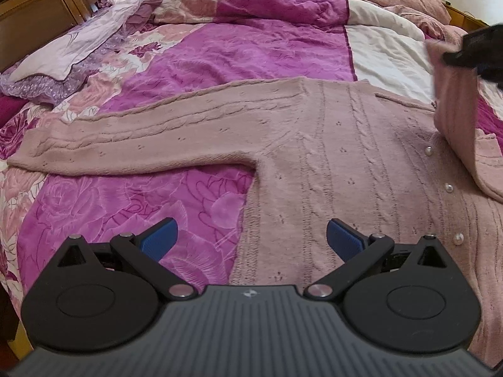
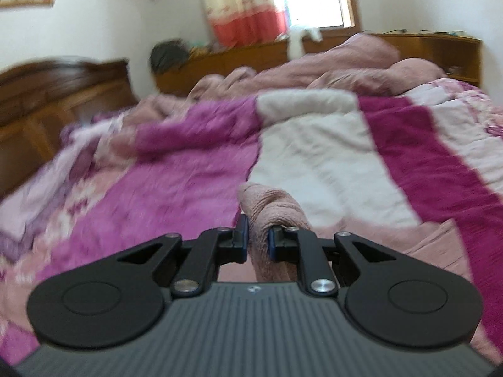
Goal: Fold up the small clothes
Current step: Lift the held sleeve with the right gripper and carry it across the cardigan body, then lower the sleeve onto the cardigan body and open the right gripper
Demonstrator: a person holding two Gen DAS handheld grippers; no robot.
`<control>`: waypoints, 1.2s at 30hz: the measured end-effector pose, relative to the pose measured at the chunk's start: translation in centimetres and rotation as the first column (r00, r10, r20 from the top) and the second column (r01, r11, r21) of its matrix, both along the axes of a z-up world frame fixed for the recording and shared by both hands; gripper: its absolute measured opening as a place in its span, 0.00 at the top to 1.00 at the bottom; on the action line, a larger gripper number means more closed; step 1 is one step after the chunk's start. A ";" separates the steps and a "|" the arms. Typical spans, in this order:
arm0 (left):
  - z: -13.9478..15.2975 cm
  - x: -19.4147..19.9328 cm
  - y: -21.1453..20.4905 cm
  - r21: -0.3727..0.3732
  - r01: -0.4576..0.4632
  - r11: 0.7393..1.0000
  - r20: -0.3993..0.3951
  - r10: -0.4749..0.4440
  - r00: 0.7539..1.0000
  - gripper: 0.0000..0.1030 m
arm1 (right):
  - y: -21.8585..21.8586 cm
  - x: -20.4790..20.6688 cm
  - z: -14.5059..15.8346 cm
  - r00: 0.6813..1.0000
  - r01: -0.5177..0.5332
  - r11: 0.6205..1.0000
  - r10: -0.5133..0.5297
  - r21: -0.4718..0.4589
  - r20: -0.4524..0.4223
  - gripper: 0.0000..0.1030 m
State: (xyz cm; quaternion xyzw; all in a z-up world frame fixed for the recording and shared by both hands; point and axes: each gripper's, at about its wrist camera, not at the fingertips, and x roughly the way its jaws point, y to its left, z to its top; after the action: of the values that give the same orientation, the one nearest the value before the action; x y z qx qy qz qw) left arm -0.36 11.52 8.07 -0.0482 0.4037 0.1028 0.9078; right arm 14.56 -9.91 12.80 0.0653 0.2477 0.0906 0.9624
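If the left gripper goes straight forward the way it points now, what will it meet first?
Most likely the pink cardigan, near its side edge. The left gripper is open and empty above it; depth is unclear.

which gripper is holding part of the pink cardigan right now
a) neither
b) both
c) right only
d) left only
c: the right gripper has its blue pads pinched on a fold of the pink cardigan, while the left gripper is wide open above the cardigan's hem with nothing between its fingers.
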 end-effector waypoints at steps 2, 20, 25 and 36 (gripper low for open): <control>-0.2 -0.1 0.3 -0.002 -0.006 1.000 -0.002 0.006 1.000 0.00 | 1.6 0.1 -1.5 0.999 -0.021 1.000 0.020 -0.017 -0.034 0.85; -0.6 -0.9 3.6 -0.032 -0.070 0.997 0.012 0.071 0.997 0.00 | 6.1 -1.8 -6.4 0.911 -0.316 0.943 0.333 0.104 -0.245 0.35; 0.5 -0.2 2.6 -0.011 -0.026 1.000 0.038 0.026 0.999 0.00 | 3.2 -2.9 -5.4 0.909 -0.284 0.939 0.328 0.194 -0.259 0.36; 2.7 4.2 -3.6 0.097 0.147 0.984 0.099 -0.157 0.983 0.00 | -6.8 -5.3 -3.7 0.972 -0.058 0.994 0.077 0.089 -0.223 0.36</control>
State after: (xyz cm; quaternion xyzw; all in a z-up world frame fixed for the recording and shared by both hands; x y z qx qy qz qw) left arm 3.82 7.93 10.74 0.0183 0.3525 0.0485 0.9344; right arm 9.28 -16.75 9.13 0.1060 0.3538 0.1252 0.9208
